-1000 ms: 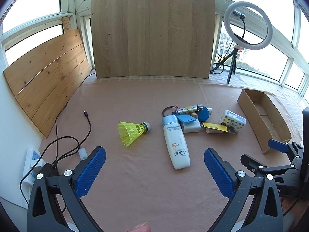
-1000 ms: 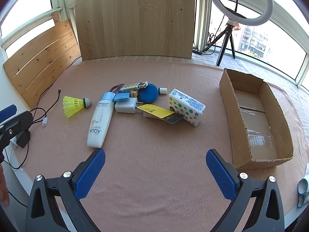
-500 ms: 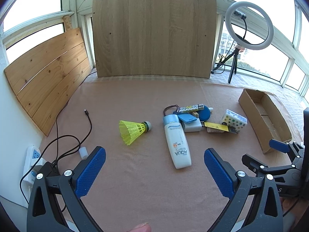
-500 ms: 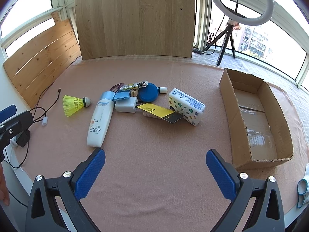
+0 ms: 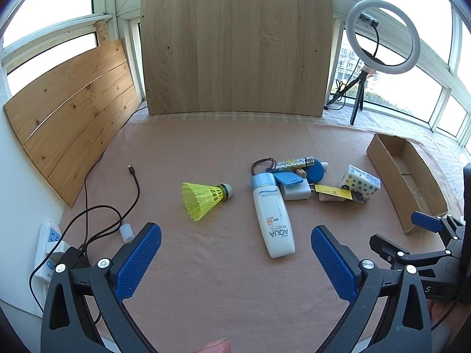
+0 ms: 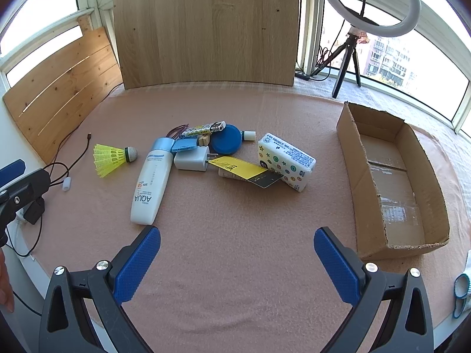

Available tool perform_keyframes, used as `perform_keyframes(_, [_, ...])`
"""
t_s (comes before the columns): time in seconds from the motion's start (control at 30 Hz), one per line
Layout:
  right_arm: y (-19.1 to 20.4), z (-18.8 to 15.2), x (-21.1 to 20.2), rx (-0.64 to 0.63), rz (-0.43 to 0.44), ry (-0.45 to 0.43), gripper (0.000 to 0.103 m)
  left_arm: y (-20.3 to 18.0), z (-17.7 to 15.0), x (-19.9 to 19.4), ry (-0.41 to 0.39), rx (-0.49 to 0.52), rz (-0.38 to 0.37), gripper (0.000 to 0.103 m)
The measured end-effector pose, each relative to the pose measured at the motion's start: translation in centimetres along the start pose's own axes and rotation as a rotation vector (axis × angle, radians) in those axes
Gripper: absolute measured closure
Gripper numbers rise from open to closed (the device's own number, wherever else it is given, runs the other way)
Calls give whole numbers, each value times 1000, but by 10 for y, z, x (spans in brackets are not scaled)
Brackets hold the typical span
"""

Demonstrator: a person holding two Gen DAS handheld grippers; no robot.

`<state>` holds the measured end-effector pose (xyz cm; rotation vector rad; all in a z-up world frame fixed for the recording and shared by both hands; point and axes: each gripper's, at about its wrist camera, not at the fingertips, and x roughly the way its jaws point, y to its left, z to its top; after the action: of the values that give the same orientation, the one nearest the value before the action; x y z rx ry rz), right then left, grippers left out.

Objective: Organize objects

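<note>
A pile of small items lies mid-table: a white AQUA sunscreen bottle (image 6: 151, 181), a white charger (image 6: 191, 161), a yellow card (image 6: 238, 166), a patterned tissue pack (image 6: 285, 160), a blue round case (image 6: 226, 139) and a lighter (image 6: 203, 129). A yellow shuttlecock (image 5: 206, 197) lies apart to the left. An open cardboard box (image 6: 391, 176) stands at the right, nothing in it. My left gripper (image 5: 235, 261) hovers open near the table's front edge, short of the shuttlecock and the sunscreen bottle (image 5: 272, 217). My right gripper (image 6: 237, 264) is open too, in front of the pile.
Wooden boards (image 5: 235, 47) lean at the back and left. A ring light on a tripod (image 6: 362, 8) stands back right. A power strip (image 5: 48, 244) with a black cable (image 5: 129, 194) lies at the left edge. Pink cloth covers the table.
Both views have hardly shifted; the left gripper has drifted very slightly. Nothing was taken hold of or moved.
</note>
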<state>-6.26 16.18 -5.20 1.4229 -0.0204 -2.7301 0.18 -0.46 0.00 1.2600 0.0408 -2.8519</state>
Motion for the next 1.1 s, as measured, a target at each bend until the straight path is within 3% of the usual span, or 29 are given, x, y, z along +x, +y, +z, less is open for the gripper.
perform_keyframes(0.6, [16, 12, 38, -33, 28, 64, 0, 13, 10, 40, 46, -14, 10, 0])
perform_keyframes(0.97, [86, 15, 95, -162, 153, 165, 0, 61, 1, 62, 97, -96, 82, 0])
perform_keyframes(1.1, [105, 21, 118, -188, 143, 178, 4, 79, -6, 60, 107, -127, 110, 0])
